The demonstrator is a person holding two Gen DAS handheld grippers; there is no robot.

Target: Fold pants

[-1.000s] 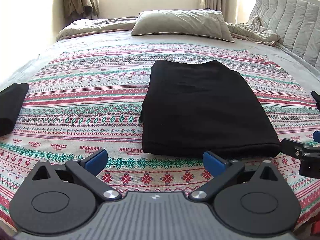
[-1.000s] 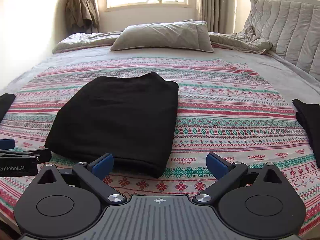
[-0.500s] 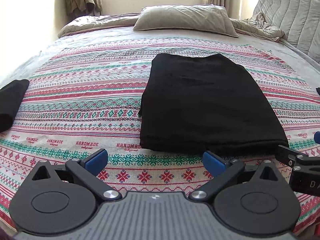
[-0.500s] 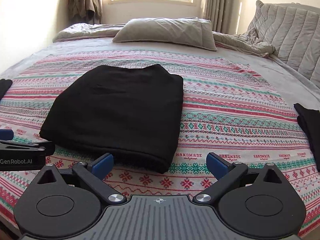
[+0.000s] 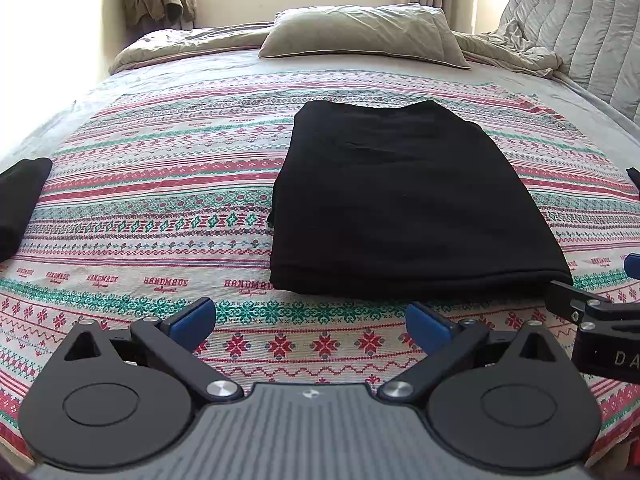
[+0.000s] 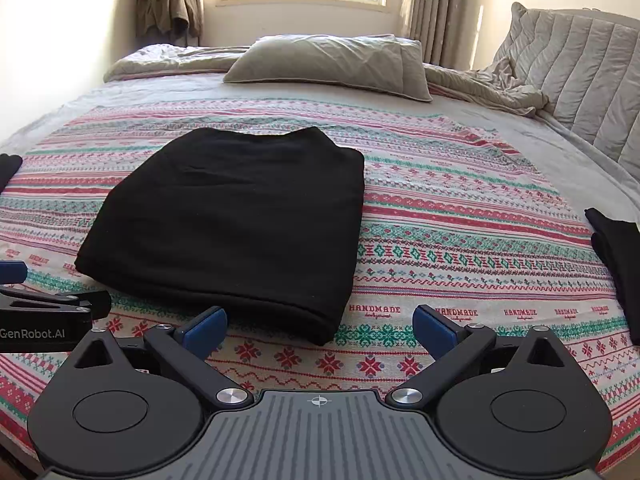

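The black pants (image 5: pixel 404 204) lie folded into a flat rectangle on the patterned bedspread (image 5: pixel 160 216), also seen in the right wrist view (image 6: pixel 236 224). My left gripper (image 5: pixel 310 322) is open and empty, just short of the pants' near folded edge. My right gripper (image 6: pixel 320 326) is open and empty, near the pants' near right corner. The right gripper shows at the right edge of the left wrist view (image 5: pixel 600 320); the left gripper shows at the left edge of the right wrist view (image 6: pixel 48 312).
A black folded garment (image 5: pixel 20 204) lies at the bed's left edge, another (image 6: pixel 620 264) at the right edge. A grey pillow (image 6: pixel 332 66) and rumpled duvet (image 6: pixel 488 88) lie at the far end. A quilted headboard (image 6: pixel 580 76) stands at right.
Both grippers have tilted down and moved slightly toward the pants' near edge. The pants have not moved, and both grippers stay open.
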